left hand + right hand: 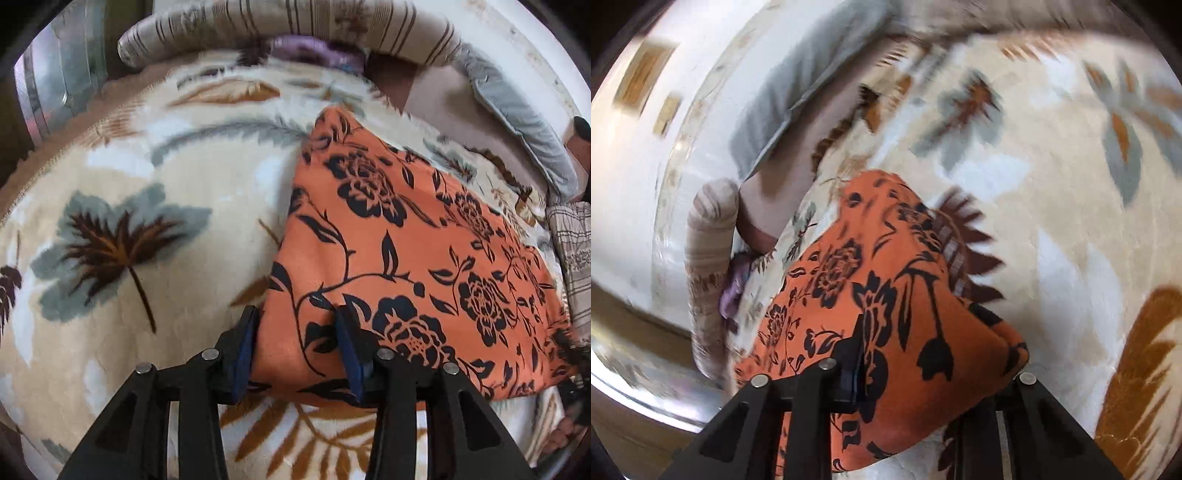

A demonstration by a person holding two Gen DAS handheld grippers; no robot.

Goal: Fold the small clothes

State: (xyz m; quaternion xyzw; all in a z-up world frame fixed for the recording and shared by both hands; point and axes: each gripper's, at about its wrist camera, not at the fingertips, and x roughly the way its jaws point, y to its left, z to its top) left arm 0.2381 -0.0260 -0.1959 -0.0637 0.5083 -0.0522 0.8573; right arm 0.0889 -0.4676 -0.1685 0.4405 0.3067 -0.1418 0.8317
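An orange cloth with a black flower print point(399, 236) lies folded flat on a cream leaf-patterned blanket point(147, 184). My left gripper point(295, 332) is open, its fingers straddling the cloth's near left corner without pinching it. In the right wrist view the same cloth point(886, 295) is draped over and between the fingers of my right gripper point(923, 347); the right finger is largely hidden under the fabric and the cloth is lifted into a ridge. That view is motion-blurred.
A striped bolster pillow point(295, 26) lies along the far edge, with a purple cloth point(314, 51) beneath it. A grey pillow point(517, 122) lies at the right. A striped folded cloth point(572, 258) sits at the far right edge. A white wall point(628, 166) borders the bed.
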